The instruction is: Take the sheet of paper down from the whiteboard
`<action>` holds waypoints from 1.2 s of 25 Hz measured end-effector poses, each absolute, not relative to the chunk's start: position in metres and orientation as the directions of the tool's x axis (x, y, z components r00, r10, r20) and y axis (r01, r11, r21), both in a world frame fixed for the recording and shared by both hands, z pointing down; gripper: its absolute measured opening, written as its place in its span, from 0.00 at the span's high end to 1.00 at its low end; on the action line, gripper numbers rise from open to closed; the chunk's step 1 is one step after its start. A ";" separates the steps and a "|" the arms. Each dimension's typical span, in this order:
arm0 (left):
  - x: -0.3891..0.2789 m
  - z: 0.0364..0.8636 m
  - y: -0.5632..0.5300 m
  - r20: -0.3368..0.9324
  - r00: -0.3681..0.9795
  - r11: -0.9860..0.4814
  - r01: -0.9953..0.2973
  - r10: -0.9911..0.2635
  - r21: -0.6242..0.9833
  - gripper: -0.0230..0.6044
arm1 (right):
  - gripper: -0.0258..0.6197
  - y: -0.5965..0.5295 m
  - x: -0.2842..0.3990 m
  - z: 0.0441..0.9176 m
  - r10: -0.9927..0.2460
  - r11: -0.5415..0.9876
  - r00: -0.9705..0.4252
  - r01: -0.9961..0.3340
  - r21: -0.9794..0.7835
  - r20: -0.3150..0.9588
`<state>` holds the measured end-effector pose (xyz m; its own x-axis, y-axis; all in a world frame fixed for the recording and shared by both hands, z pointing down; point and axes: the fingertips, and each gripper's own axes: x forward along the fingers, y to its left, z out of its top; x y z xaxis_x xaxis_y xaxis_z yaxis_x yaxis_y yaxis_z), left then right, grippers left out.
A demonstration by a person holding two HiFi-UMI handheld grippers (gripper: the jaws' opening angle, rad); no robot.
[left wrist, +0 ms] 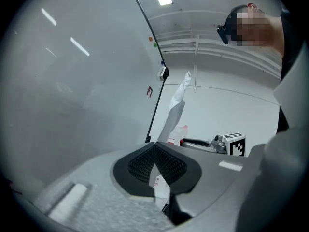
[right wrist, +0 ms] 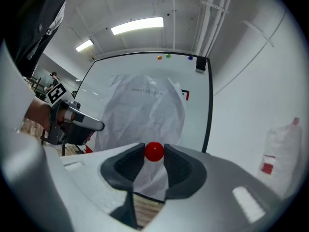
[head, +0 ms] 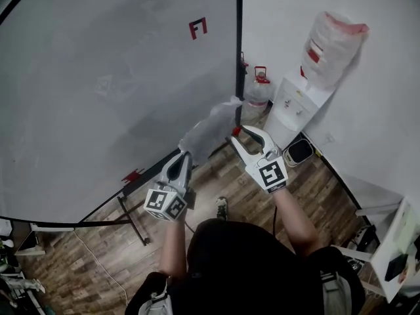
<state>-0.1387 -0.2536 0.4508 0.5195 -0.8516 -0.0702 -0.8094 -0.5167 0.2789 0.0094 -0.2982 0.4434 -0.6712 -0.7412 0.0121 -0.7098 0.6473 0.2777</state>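
Observation:
The sheet of paper is crumpled and hangs in the air between my two grippers, off the whiteboard. My left gripper is shut on its lower end; in the left gripper view the paper rises from the pinched jaws. My right gripper is at the sheet's upper end, shut on a round red magnet, with the paper running out from just under it. The whiteboard stands behind the sheet.
A water dispenser with a wrapped bottle stands right of the board, fire extinguishers and a bin beside it. The board's stand legs reach over the wooden floor. Small magnets sit along the board's top.

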 end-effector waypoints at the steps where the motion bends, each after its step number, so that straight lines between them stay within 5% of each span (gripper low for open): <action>1: -0.133 0.450 -0.242 -0.070 0.518 -0.515 -0.809 -0.852 0.282 0.95 | 0.76 -0.287 0.017 0.447 -0.743 0.648 -0.669 -0.712 0.271 0.019; 15: -0.091 0.454 -0.089 -0.061 0.457 -0.453 -0.839 -0.887 0.303 0.95 | 0.76 -0.133 0.077 0.483 -0.720 0.683 -0.690 -0.686 0.251 0.075; 30: -0.080 0.460 -0.067 -0.049 0.428 -0.421 -0.854 -0.903 0.305 0.95 | 0.76 -0.093 0.113 0.519 -0.735 0.677 -0.664 -0.712 0.187 0.135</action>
